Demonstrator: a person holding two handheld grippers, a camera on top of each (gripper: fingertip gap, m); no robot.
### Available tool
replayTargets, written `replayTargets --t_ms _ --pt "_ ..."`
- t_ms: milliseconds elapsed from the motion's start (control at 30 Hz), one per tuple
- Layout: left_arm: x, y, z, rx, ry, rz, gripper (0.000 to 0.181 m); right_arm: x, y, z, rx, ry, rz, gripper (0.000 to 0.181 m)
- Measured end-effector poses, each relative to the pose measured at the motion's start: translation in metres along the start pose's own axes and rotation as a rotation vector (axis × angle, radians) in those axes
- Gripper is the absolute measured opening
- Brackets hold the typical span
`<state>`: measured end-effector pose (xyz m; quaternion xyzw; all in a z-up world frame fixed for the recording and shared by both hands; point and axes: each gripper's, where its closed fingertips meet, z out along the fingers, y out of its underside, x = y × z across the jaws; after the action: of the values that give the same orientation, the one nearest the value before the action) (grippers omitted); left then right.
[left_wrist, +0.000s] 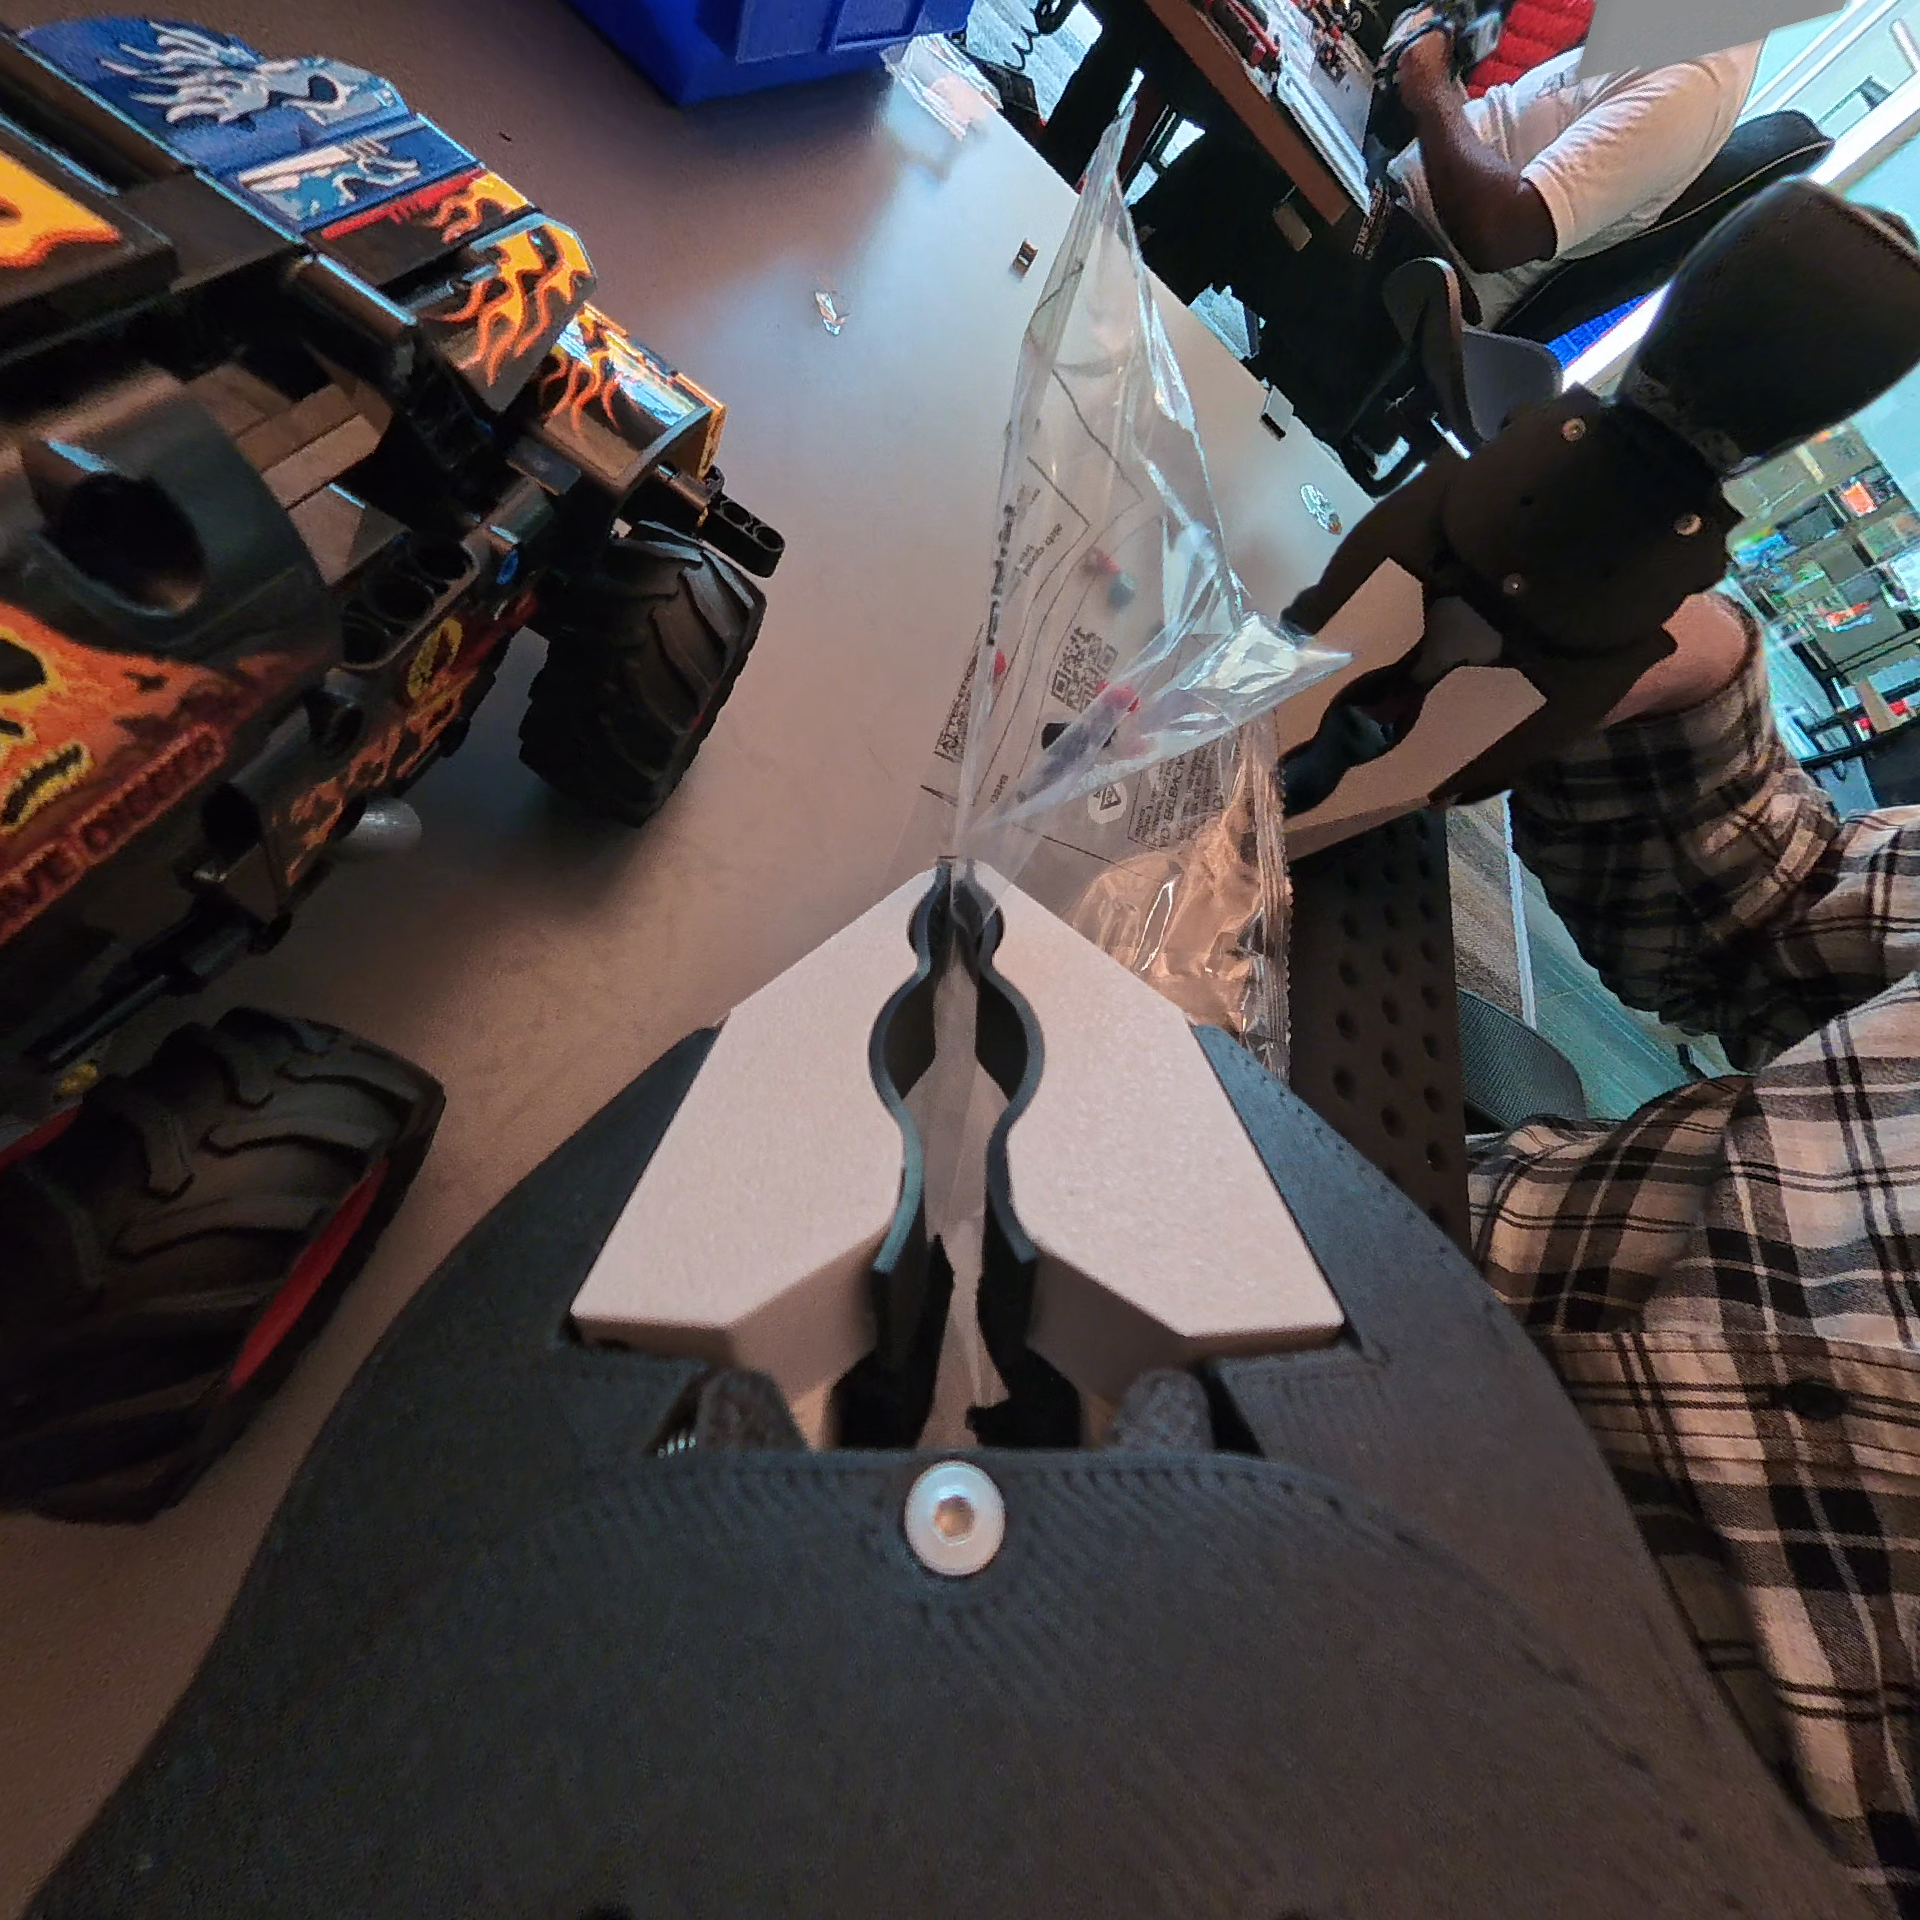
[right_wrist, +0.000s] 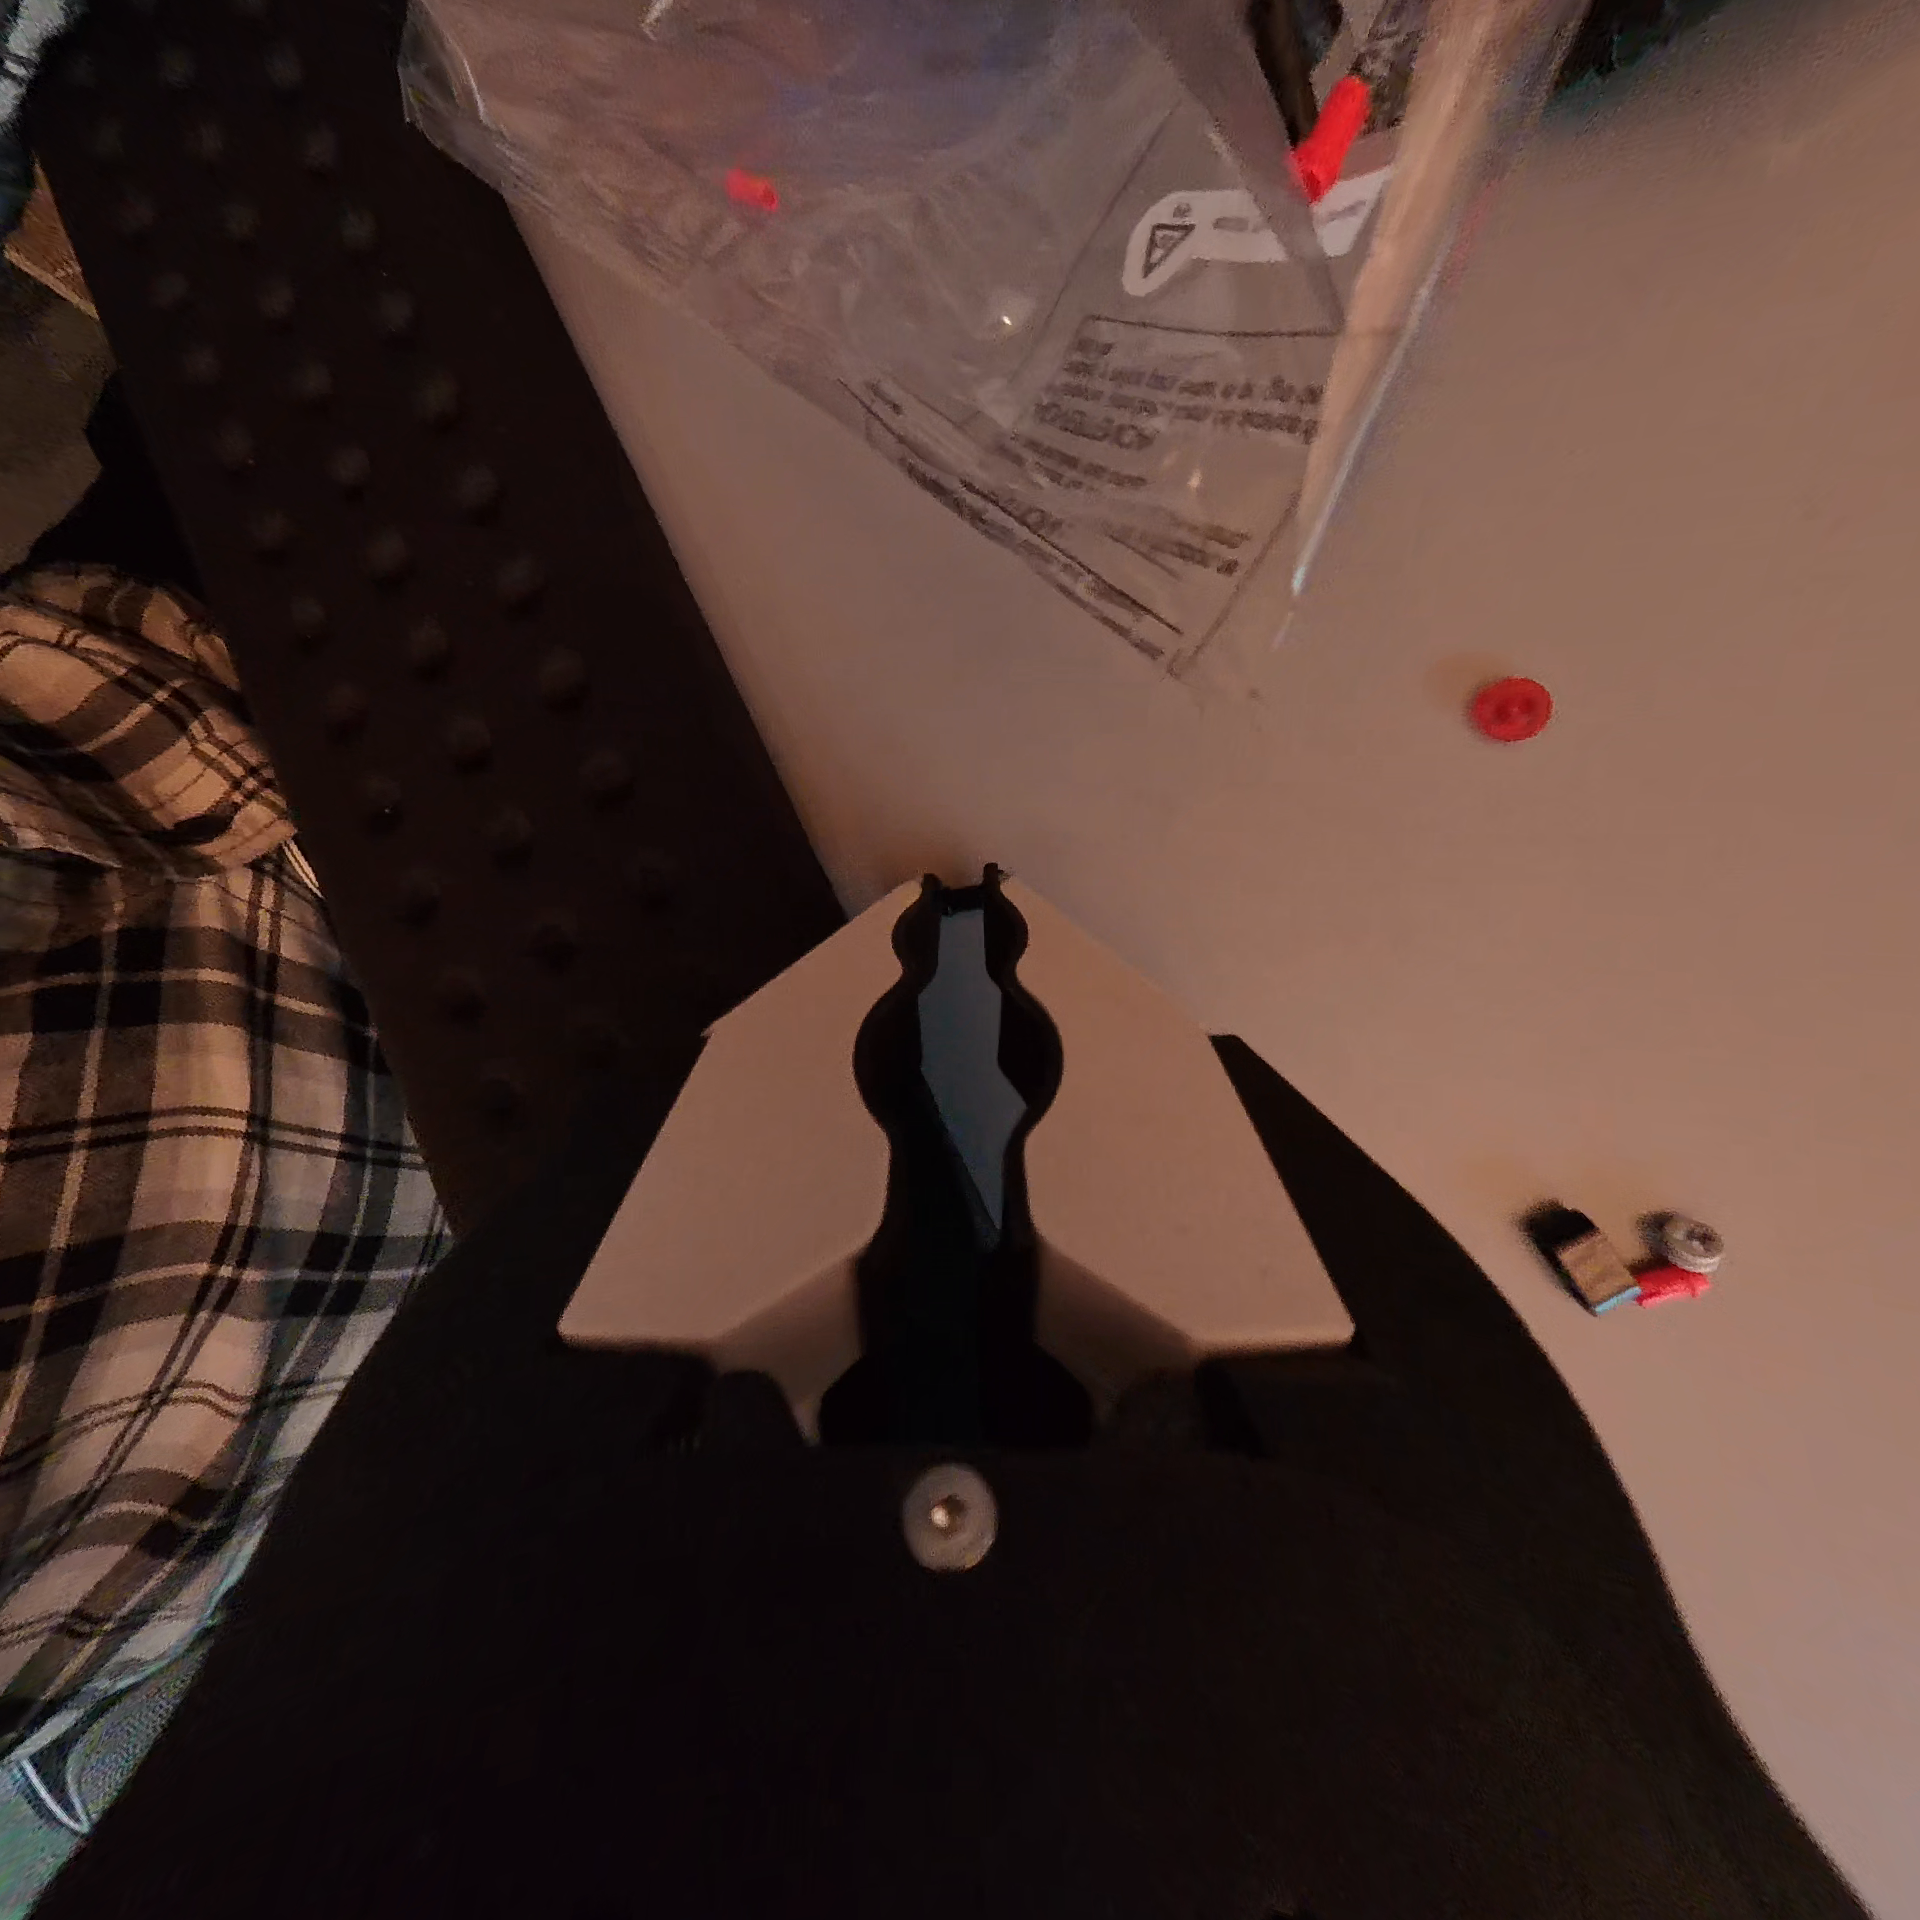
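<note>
Seen from your left wrist, your left claw (left_wrist: 951, 883) is pinched tight on the edge of a clear plastic bag (left_wrist: 1101, 582), which rises taut above the grey table (left_wrist: 852, 436). Small red pieces (left_wrist: 1107, 712) sit inside the bag. Your right claw (left_wrist: 1311, 665) shows farther off, gripping the bag's opposite corner. A brick-built monster truck (left_wrist: 312, 499) with flame decals crowds the left side, its big black tyre (left_wrist: 644, 675) close beside the bag. A blue bin (left_wrist: 748, 42) stands at the far table edge, and a seated person (left_wrist: 1558, 156) works beyond it. Your plaid sleeve (left_wrist: 1683, 1195) fills the right.

From your right wrist, the right claw (right_wrist: 961, 883) is all but closed, a sliver of clear film caught between its tips. The bag (right_wrist: 1039, 343) hangs over the table (right_wrist: 1558, 935) ahead. A red round piece (right_wrist: 1512, 711) lies loose on the table, and a small cluster of pieces (right_wrist: 1621, 1262) sits nearer the claw. A black studded strip (right_wrist: 416, 582) runs along the table edge at left.
</note>
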<state>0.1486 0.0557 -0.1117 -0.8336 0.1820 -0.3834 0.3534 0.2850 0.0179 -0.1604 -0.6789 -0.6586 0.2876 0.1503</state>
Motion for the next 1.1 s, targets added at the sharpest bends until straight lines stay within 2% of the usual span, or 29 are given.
replayTargets --t_ms 367,500,733,833,967,1033,1100 --pt "-0.001 0.000 0.000 -0.003 -0.001 0.000 0.000 0.003 0.009 -0.004 -0.022 -0.042 -0.082 0.014" --pt "-0.001 0.001 0.001 -0.006 0.000 -0.001 0.000 0.001 0.009 -0.003 -0.030 -0.062 -0.104 0.004" --pt "-0.001 0.001 0.001 -0.003 0.000 -0.001 0.000 0.002 0.002 -0.007 0.013 -0.060 -0.097 0.003" --pt "-0.001 0.000 0.000 -0.001 0.001 -0.002 0.000 0.002 -0.019 -0.026 0.102 -0.036 -0.106 0.003" --pt "0.000 0.000 0.001 -0.002 0.003 0.001 0.000 0.005 -0.074 -0.055 0.291 0.032 -0.151 0.003" --pt "0.001 0.000 0.001 -0.002 0.006 0.002 0.000 0.012 -0.094 -0.055 0.326 0.074 -0.167 0.003" --pt "0.001 0.000 0.000 0.000 0.008 -0.001 0.000 0.023 -0.102 -0.046 0.299 0.110 -0.174 0.003"
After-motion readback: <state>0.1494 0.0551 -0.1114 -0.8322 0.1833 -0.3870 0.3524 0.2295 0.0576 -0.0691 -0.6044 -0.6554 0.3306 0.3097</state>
